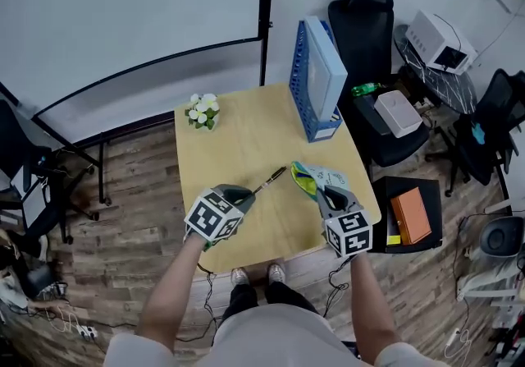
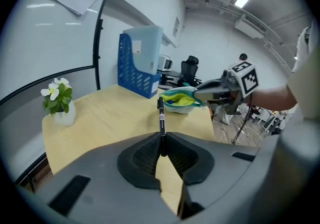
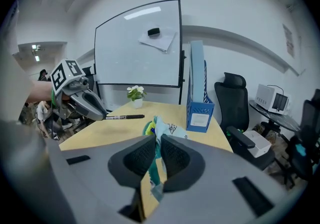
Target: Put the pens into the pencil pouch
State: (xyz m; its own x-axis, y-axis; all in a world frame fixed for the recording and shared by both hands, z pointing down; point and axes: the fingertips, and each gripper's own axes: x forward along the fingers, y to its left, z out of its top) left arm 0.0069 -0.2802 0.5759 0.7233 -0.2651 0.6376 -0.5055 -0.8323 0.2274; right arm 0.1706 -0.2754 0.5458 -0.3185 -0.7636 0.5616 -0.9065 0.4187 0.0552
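Observation:
My left gripper (image 1: 245, 194) (image 2: 162, 144) is shut on a black pen (image 1: 269, 179) (image 2: 161, 118) (image 3: 125, 116), held above the wooden table (image 1: 238, 144). The pen's free end points toward the pencil pouch (image 1: 312, 177) (image 2: 180, 99) (image 3: 161, 129), a pale pouch with a yellow and green lining. The tip stops just short of the pouch's open mouth. My right gripper (image 1: 330, 195) (image 3: 156, 154) is shut on the pouch's edge and lifts it off the table at the right.
A blue file holder (image 1: 316, 82) (image 2: 139, 57) (image 3: 199, 95) stands at the table's far right. A small pot of white flowers (image 1: 202, 111) (image 2: 59, 101) (image 3: 136, 93) sits at the far left. Black office chairs (image 1: 369, 37) and a whiteboard (image 1: 115, 12) surround the table.

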